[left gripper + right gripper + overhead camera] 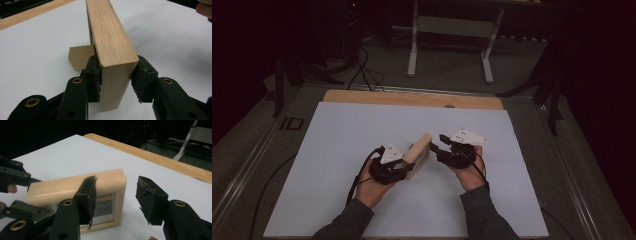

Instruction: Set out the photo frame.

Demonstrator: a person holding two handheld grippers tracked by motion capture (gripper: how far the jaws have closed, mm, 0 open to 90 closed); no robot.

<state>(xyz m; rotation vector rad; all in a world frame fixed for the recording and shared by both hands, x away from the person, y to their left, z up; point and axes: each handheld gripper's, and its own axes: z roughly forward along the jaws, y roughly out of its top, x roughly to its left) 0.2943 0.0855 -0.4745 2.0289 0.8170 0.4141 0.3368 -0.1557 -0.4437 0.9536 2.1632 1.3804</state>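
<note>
We start nearest: the left gripper (115, 80) is clamped on one end of the light wooden picture frame (110, 42), pads pressing both side faces of the thick top rail. This grip keeps the frame upright on edge, approx. centre of the white table sheet (337, 150), so its glazed face stays accessible. A tan cardboard back stand (80, 58) juts out behind the frame, low on the sheet; it looks folded out, prob. to prop the frame once released.

Next, the right gripper (115, 200) sits just beside the frame's free end, jaws apart w/ nothing between them. One pad overlaps the rail in the right gripper view, but we see no contact. We judge it is lined up to take the opposite end, so both ends get support.

Farther off, the bare wooden table edge (412, 98) borders the sheet, then the dark floor w/ a grey metal stand (452, 30).
</note>
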